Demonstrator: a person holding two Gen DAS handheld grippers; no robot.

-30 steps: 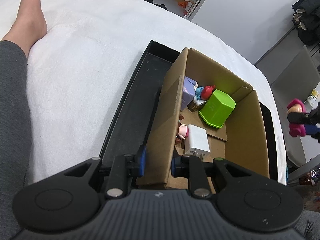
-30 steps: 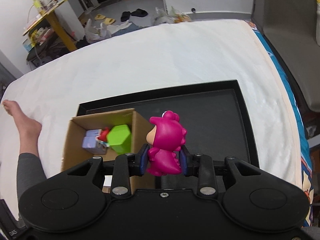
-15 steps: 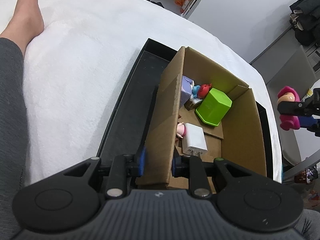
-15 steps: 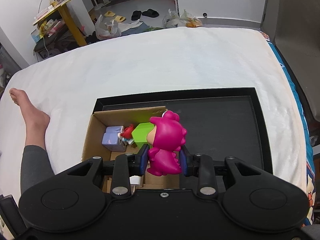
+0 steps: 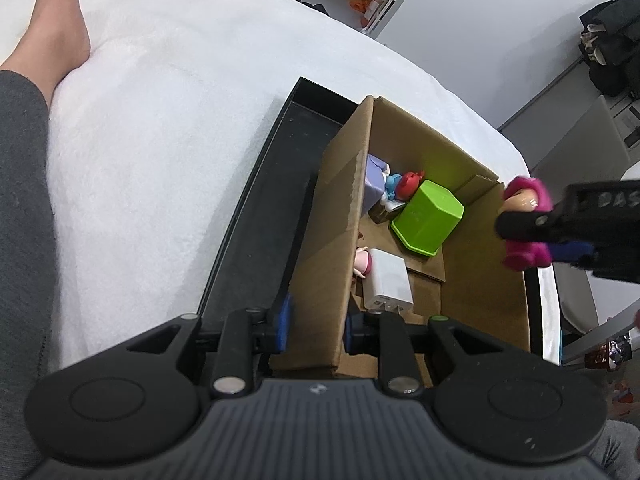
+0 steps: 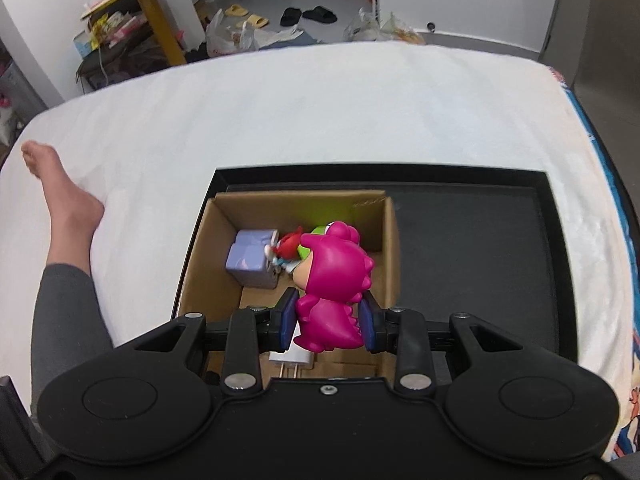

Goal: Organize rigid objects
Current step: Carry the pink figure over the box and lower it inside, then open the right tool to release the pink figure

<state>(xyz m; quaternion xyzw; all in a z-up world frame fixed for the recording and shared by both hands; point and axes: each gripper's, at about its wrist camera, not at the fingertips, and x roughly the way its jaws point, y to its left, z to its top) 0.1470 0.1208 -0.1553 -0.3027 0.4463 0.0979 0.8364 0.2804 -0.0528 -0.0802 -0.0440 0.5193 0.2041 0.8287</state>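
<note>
A cardboard box [image 5: 480, 280] sits in the left part of a black tray [image 6: 480, 260], which lies on a white bed [image 6: 320, 112]. In the box, toward its far left corner in the right wrist view, lies a lilac block [image 6: 252, 260]; just beside it is a small red and blue figure [image 6: 286, 250], and next to that a green cup [image 5: 428, 216] lies mouth down. Nearer the lower edge of the left wrist view lies a white charger [image 5: 390, 282] with its prongs pointing toward the camera, and a small pale pink figure [image 5: 363, 263] shows just left of it against the box wall.

The left tool [image 5: 316, 322] is closed on the box's near left wall, one blue pad outside and one inside. The right tool [image 6: 328, 322] grips a magenta dinosaur figure [image 6: 334, 284] by its body, above the open box; in the left wrist view it shows at the right edge of the frame, over the box's right wall.

The right half of the tray shows its dark floor. A bare foot [image 6: 60, 196] and a grey-clad leg [image 6: 68, 320] rest on the bed at left. Beyond the bed, in the upper part of the right wrist view, are a yellow table [image 6: 140, 4], plastic bags [image 6: 232, 38] and slippers [image 6: 308, 14] on the floor.
</note>
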